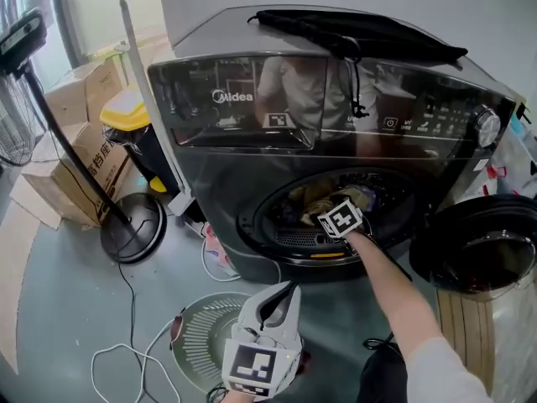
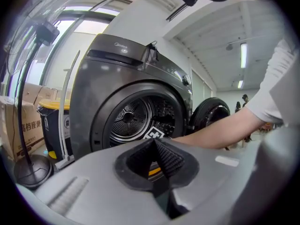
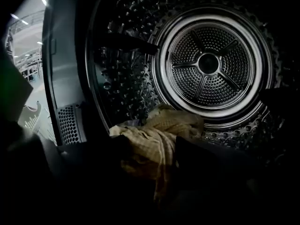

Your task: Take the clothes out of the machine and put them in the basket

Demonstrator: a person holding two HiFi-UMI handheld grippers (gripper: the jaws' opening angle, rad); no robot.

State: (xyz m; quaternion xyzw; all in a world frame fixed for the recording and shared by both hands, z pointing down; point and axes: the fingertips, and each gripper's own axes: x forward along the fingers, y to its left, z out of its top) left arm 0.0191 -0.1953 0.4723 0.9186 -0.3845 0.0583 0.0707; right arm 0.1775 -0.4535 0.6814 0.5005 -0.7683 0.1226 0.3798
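Clothes (image 3: 164, 125), a pale yellow checked bundle with something darker beneath it, lie at the bottom front of the drum (image 3: 208, 62), inside the machine (image 1: 218, 175) and not in the basket.

At the far left of the head view a fan (image 1: 130, 229) stands on its round black base. Cardboard boxes (image 1: 80, 154) are stacked just behind its pole, and a bin (image 1: 126, 112) with a yellow lid stands beside them, against the machine's left flank. A white cable (image 1: 126, 359) loops over the floor.

The basket (image 1: 197, 334) (white, slotted, seen from above) sits on the floor in front of the machine. The left gripper (image 1: 285, 296) hangs over its right edge with its jaws pressed together and nothing between them. Its own view shows it aimed at the machine's round opening.

A black bag (image 1: 361, 34) lies across the top of the machine. The right gripper (image 3: 159, 161) reaches through the opening into the drum on a bare forearm (image 1: 394, 280). Its jaws are spread wide, with the yellow cloth lying between them, and the dark picture shows neither pad pressing on it.

At the far right the door (image 1: 478, 250) stands swung open
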